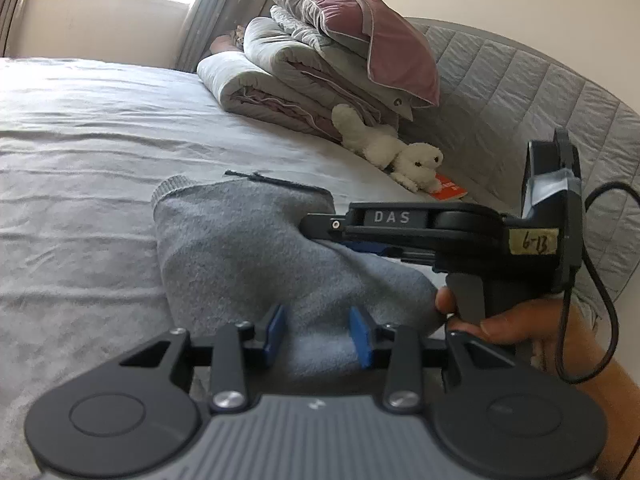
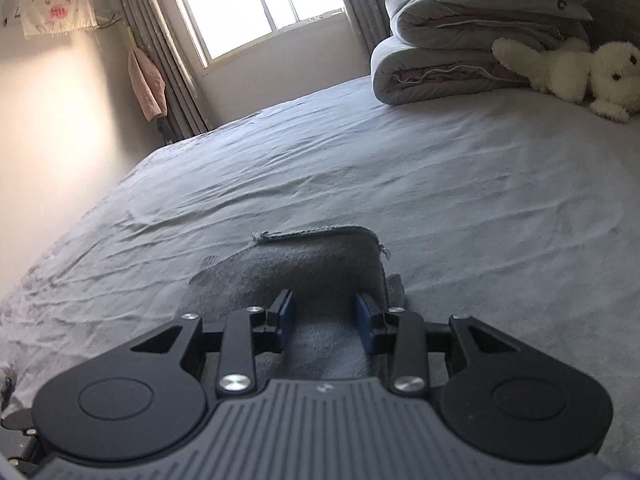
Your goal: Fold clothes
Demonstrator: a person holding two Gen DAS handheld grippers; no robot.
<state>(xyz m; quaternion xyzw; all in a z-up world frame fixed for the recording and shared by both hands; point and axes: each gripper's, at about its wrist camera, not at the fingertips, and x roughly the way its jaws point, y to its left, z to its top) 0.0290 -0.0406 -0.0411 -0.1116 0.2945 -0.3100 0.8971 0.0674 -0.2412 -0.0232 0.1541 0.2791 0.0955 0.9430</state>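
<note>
While both tongs, left tongs (image 1: 318, 330) & right tongs (image 2: 326, 320), stand half-open w/ the grey garment (image 1: 248, 240) slack between them on the bed (image 1: 80, 140), we risk its fold springing apart.

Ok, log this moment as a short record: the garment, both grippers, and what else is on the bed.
garment: grey knit garment, bunched up on the bed sheet
left gripper: jaws apart, grey cloth between the pads, grip unclear
right gripper: jaws apart, grey cloth between the pads, grip unclear
far corner: folded quilts with a mauve pillow on top
beside the quilts: white plush toy
</note>
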